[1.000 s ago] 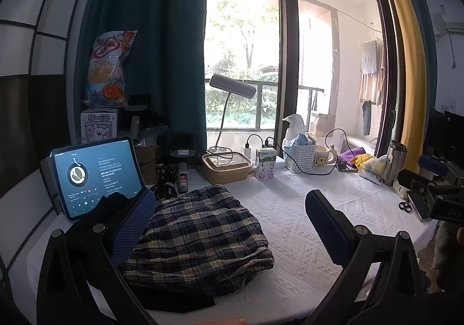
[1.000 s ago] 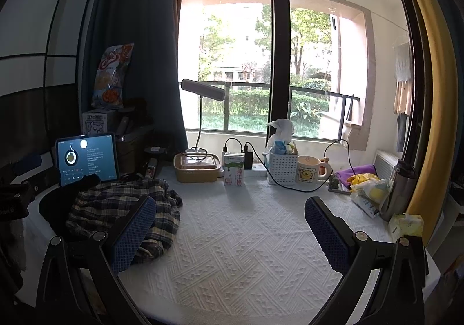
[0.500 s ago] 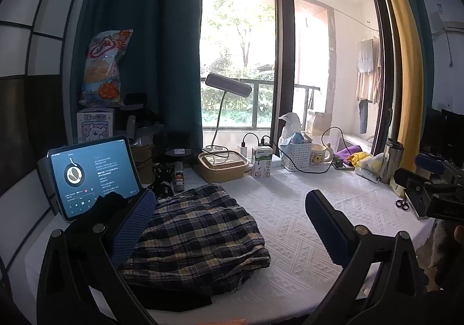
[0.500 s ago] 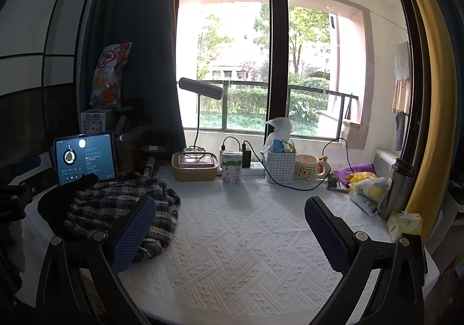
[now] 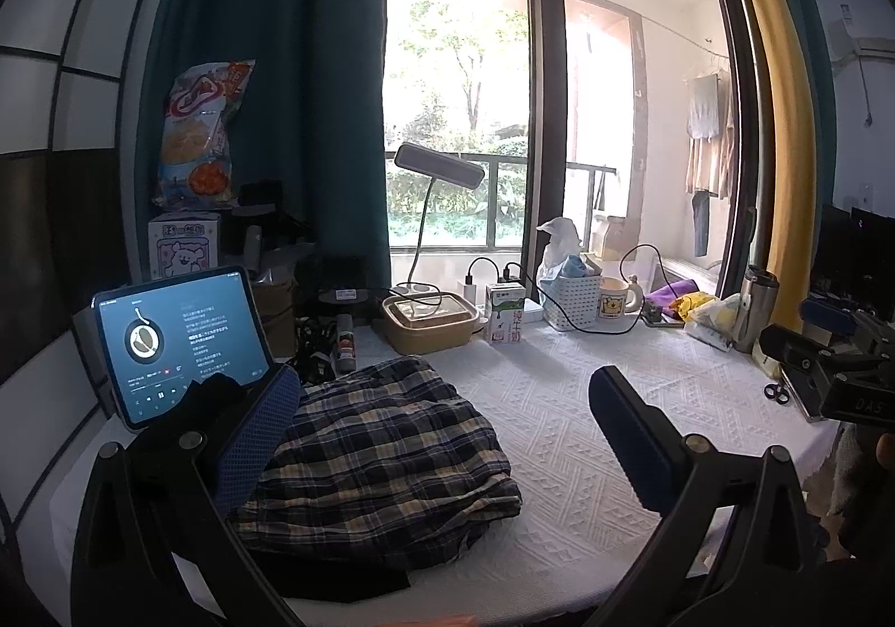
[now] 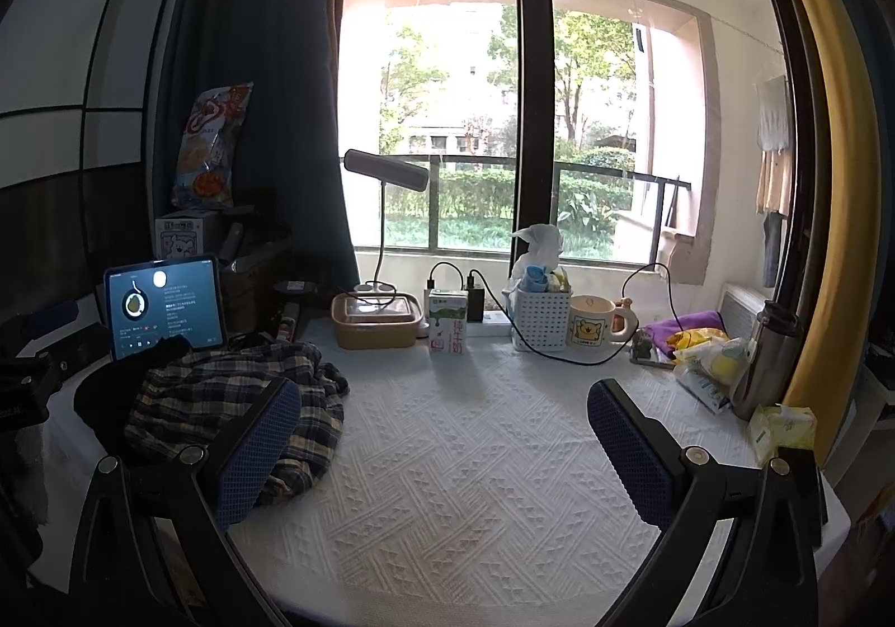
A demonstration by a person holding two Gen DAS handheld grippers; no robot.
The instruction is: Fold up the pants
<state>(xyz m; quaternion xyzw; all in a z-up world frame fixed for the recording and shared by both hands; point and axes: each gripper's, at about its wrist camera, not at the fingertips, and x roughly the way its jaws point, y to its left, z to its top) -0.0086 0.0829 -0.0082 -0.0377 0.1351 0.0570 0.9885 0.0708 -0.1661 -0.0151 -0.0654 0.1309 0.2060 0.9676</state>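
Observation:
The plaid pants point(image 5: 380, 453) lie in a folded, slightly rumpled heap on the white textured tablecloth point(image 5: 559, 437), on top of a black garment point(image 5: 335, 576). My left gripper point(image 5: 442, 386) hovers open just in front of the heap, holding nothing, its left pad point(image 5: 257, 442) over the heap's left edge. In the right wrist view the pants point(image 6: 224, 397) sit at the left. My right gripper point(image 6: 442, 397) is open and empty over bare cloth to their right. The right gripper's body point(image 5: 828, 364) shows at the table's right edge.
A lit tablet point(image 5: 179, 342) leans behind the pants. Along the window stand a desk lamp point(image 5: 439, 165), a food container point(image 5: 430, 319), a milk carton point(image 5: 503, 314), a white basket point(image 5: 570, 294) and a mug point(image 5: 615, 297). A steel flask point(image 6: 766, 358) and tissue pack point(image 6: 783, 425) stand at right.
Both views have shifted only slightly. The pants lie as before and both grippers stay open.

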